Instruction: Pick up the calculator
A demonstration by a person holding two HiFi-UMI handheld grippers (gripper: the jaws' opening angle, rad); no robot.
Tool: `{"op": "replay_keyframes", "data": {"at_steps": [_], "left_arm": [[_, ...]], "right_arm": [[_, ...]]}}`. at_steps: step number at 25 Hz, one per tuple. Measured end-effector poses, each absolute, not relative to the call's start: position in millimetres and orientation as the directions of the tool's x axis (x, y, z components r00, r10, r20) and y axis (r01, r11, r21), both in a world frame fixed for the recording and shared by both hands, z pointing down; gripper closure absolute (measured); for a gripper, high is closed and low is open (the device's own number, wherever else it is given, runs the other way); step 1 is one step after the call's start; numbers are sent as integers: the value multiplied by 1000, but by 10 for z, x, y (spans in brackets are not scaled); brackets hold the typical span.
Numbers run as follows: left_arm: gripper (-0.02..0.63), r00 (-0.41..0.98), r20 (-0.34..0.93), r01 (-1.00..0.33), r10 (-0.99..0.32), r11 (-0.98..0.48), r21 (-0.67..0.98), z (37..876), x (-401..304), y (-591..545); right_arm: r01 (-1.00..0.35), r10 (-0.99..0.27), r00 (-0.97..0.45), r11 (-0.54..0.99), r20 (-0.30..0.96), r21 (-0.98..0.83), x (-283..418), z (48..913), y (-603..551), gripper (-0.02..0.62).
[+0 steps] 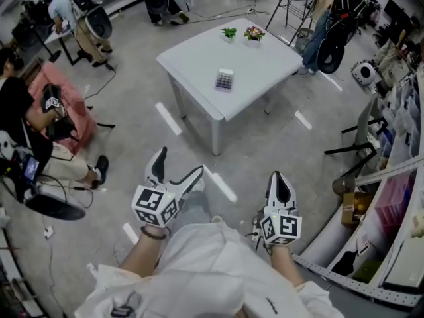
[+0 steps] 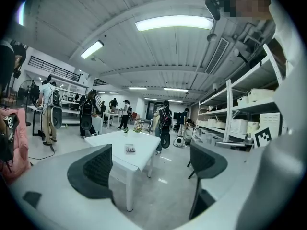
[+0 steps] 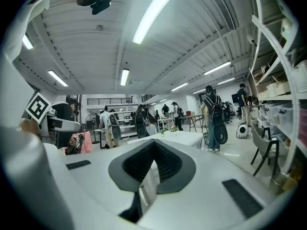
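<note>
A: Rig check, head view. What do the tools look like?
B: left gripper (image 1: 180,162) at 7 o'clock: white shell, black inner faces, cube (image 1: 154,205) with black-and-white square markers at the rear. right gripper (image 1: 278,177) at 5 o'clock: same build, same kind of cube.
A: Contact surfaces?
B: Dark grey ribbed pads (image 2: 93,169) set in pale grey jaws, same in both gripper views. The right body has flat black strips (image 3: 237,191) at 8 and 4 o'clock of its own view.
A: Operator?
B: Loose white top (image 1: 199,270) with wide sleeves. Dark band (image 1: 153,233) on the left wrist. Small black print (image 1: 270,305) on the top at 5 o'clock, unreadable.
</note>
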State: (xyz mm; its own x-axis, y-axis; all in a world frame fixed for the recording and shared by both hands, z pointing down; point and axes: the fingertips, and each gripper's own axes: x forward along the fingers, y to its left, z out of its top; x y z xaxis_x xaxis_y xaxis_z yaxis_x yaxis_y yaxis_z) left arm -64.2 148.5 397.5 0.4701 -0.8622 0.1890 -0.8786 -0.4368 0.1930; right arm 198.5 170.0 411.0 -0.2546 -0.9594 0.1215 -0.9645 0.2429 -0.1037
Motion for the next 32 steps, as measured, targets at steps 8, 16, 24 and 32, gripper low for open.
{"op": "replay_keyframes", "data": {"at_steps": [8,16,24,32], "left_arm": [[121,494,156,-864,-855,-463,198,3907,-624,1009],[121,504,183,-858,-844,-467,213,4021,-680,36],[121,525,207,-846,-825,-480,232,4106,-826,-822],[121,562,222,-824,-797,-516,236,4172,-949,-1400]], "right_arm": [[-971,-966,-230,220,116,-94,1971,4051,1355,578],[-985,-977,-168,162,134,-49,1854,4036,532,578],[-983,-973,-181,179,146,-26,1510,3982,-362,578],[-986,-975,-168,167,148,-18,1271,3963,-899,578]]}}
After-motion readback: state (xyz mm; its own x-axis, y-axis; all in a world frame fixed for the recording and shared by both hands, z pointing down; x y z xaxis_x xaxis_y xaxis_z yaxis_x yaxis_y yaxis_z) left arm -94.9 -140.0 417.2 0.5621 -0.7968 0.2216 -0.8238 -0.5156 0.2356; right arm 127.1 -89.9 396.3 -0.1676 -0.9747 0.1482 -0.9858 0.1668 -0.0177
